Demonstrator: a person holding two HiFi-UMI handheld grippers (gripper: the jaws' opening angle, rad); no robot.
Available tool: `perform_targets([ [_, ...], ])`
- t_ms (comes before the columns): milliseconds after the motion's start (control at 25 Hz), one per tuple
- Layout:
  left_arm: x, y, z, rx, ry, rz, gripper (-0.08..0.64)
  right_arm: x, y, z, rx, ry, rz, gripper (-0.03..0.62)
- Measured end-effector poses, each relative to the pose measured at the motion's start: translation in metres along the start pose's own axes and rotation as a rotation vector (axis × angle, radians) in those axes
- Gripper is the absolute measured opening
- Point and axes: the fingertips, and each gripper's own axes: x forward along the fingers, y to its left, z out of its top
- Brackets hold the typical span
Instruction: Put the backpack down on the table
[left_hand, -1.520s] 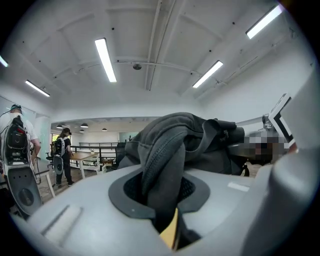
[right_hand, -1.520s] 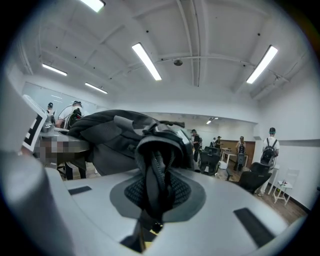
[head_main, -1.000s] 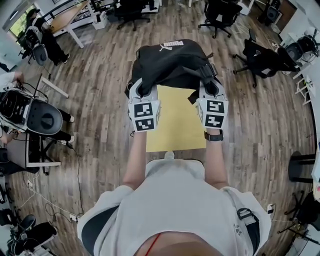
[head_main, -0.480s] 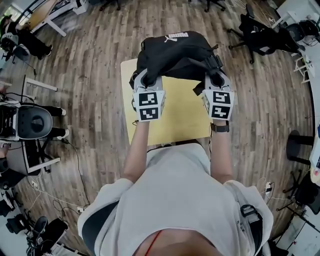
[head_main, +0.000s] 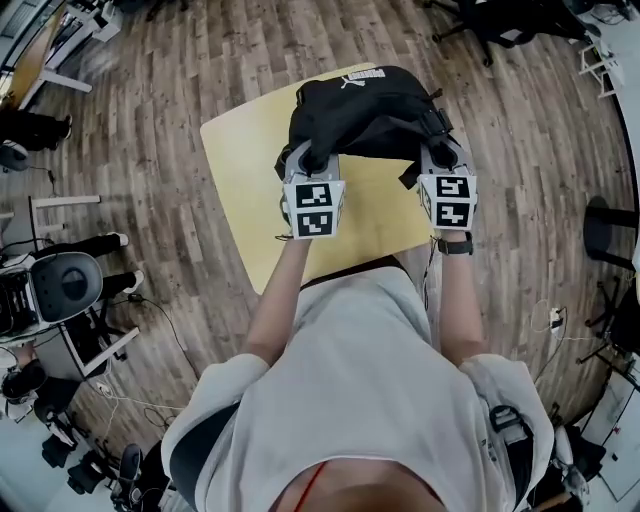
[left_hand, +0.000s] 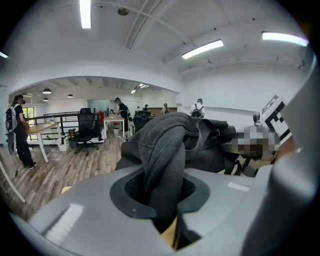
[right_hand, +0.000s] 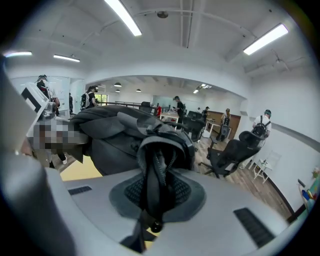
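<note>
A grey chair (head_main: 65, 285) stands on the wood floor (head_main: 160, 90) at the left, well apart from the yellow desk (head_main: 240, 160); a black chair (head_main: 505, 25) sits beyond the desk's far right corner. The black backpack (head_main: 365, 105) is over the desk's far side — whether its base rests there I cannot tell. The left claw (head_main: 311, 160) is squeezed nearly closed on a padded fold of the backpack's near edge. The right claw (head_main: 441, 157) pinches a strap — its pads are almost together.

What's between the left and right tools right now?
Head view: the black backpack spans from left tool to right tool, both clamped on it; nearer the person, only bare yellow table.
</note>
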Motion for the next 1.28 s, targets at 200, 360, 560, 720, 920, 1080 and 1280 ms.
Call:
perform_targets([
  [200, 0.04, -0.028, -0.034, 0.0, 0.063, -0.026, 0.06, 0.023, -0.027, -0.045, 0.0, 0.065, -0.005, 0.037],
  [360, 0.065, -0.035, -0.065, -0.001, 0.105, -0.021, 0.055, 0.042, -0.034, -0.072, -0.027, 0.105, -0.009, 0.037],
  [560, 0.089, -0.037, -0.086, -0.013, 0.123, 0.009, 0.055, 0.068, -0.039, -0.1, -0.018, 0.124, 0.013, 0.037],
  [720, 0.105, -0.03, -0.099, -0.027, 0.12, 0.03, 0.055, 0.091, -0.038, -0.111, -0.025, 0.121, 0.036, 0.037],
  [920, 0.119, -0.025, -0.118, -0.031, 0.135, 0.045, 0.054, 0.11, -0.035, -0.127, -0.024, 0.127, 0.061, 0.037],
  [1080, 0.132, -0.016, -0.131, -0.029, 0.142, 0.057, 0.054, 0.129, -0.032, -0.135, -0.022, 0.12, 0.077, 0.036],
  [1280, 0.142, -0.002, -0.143, -0.033, 0.146, 0.089, 0.054, 0.151, -0.023, -0.139, -0.034, 0.098, 0.113, 0.037],
])
